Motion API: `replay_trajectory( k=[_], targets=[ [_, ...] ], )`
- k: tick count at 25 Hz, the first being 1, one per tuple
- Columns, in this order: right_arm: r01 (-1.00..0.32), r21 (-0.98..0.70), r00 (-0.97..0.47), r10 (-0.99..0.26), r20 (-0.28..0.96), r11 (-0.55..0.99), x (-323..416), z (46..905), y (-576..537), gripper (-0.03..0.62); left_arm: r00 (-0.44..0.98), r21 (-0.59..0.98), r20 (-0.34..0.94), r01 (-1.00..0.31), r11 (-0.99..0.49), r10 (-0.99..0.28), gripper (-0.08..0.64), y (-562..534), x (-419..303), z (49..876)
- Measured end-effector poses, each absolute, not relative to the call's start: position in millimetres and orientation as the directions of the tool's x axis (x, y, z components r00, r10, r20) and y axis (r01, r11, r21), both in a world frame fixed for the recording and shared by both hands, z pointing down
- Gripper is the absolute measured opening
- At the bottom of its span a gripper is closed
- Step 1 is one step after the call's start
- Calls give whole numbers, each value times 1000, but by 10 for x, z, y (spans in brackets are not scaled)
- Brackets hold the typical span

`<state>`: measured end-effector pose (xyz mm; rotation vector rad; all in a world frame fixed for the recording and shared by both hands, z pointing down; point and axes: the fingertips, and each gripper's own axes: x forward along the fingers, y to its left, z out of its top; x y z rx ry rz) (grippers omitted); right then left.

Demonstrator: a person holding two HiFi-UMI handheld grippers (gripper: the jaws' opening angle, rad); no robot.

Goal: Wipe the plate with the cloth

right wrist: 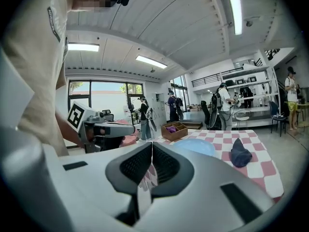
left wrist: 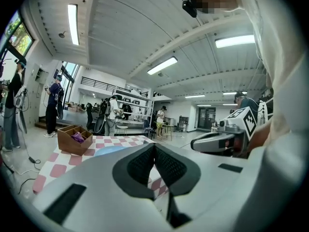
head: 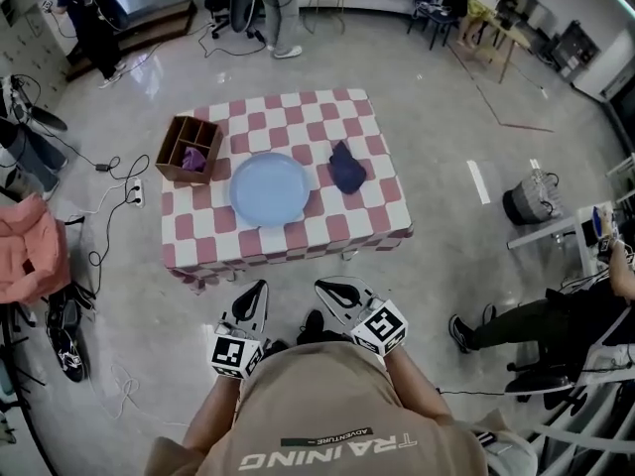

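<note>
While the round pale-blue plate (head: 269,188) lies at the middle of the pink-and-white checked table (head: 337,228), the crumpled dark-blue cloth (head: 346,168) is seen just right of it. A brown compartmented box (head: 189,150) is set at the plate's left. The left gripper (head: 258,291) and right gripper (head: 327,288) are held short of the table, jaws pressed together, empty.

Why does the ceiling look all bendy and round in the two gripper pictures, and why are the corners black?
Left gripper view: the wide-angle lens bows the ceiling lights into curves and leaves the corners black. Right gripper view: the same bending and black rim, and the strip light glares plain white. Head view: much less bent, evenly lit, with soft shine on the floor.
</note>
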<state>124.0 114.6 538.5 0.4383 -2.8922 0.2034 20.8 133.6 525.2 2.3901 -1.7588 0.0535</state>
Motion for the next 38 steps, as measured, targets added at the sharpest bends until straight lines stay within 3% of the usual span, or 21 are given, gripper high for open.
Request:
replay_trajectory(
  k=[12,21,38],
  targets=[
    [-194,-145,-962,-159,220,970,1298,5536,577,18,211,138,158,-972,-190,-965,11,706,384,5304],
    [-134,-198,-970,-88,226,971,1129,5614,472,18,221,77,188,-975,-210,-957,11,504,351,5298],
    [-242,-154,-941,-194,276,958,508,5461,-120,18,370,104,156,-928,-357,-916,11,-250,-147,5275]
  ],
)
